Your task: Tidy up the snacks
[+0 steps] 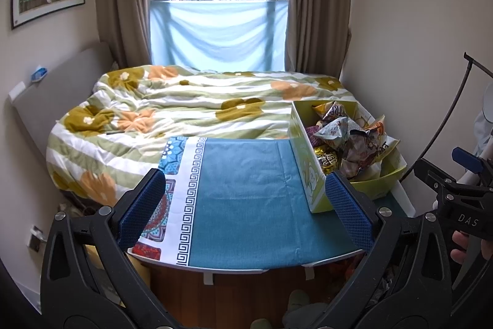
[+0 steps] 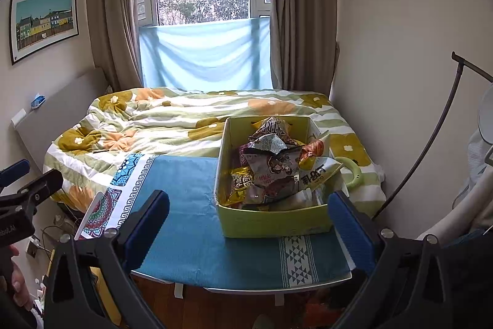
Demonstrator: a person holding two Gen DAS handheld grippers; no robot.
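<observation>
Your left gripper (image 1: pixel 243 205) has two black plastic arms with triangular openings cut in them, and each arm carries a round silver screw near the joint behind the finger. The fingers (image 1: pixel 141 205) are covered with dark blue pads of a fine mesh texture. Your right gripper (image 2: pixel 249 227) has the same build: black arms, silver screws, blue textured pads (image 2: pixel 146 227). In the left wrist view, to the right of the claw, you see the side of the right gripper: a black body with white letters "DAS", a blue part on top, small screws, and your fingers (image 1: pixel 462 242) on the handle. No sleeve shows.
</observation>
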